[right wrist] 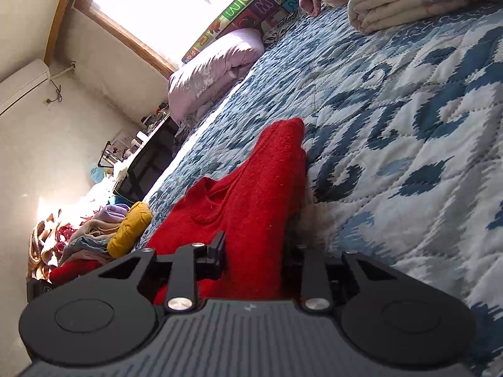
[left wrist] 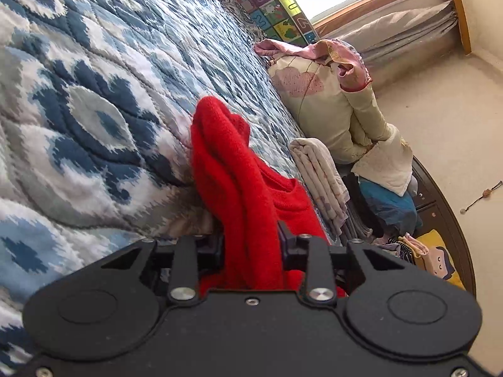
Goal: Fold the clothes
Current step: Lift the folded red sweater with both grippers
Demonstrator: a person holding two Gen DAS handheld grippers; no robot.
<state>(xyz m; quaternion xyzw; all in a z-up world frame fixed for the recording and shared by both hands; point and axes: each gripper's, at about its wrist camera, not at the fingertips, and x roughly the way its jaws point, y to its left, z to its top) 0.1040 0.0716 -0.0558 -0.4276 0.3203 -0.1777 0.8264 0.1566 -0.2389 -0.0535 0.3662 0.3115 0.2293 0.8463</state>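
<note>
One blue-and-white patterned quilt (left wrist: 94, 100) covers the bed and fills most of both views. On it lies one red sweater (left wrist: 232, 169), its knit bunched up and rising toward twelve o'clock from each tool. Two grippers show, one per view. The left gripper (left wrist: 251, 245) is clenched on a thick fold of the red sweater, and the right gripper (right wrist: 254, 251) likewise grips a fold. At nine o'clock in the right view sits one yellow knit (right wrist: 130, 229) on a clothes pile.
</note>
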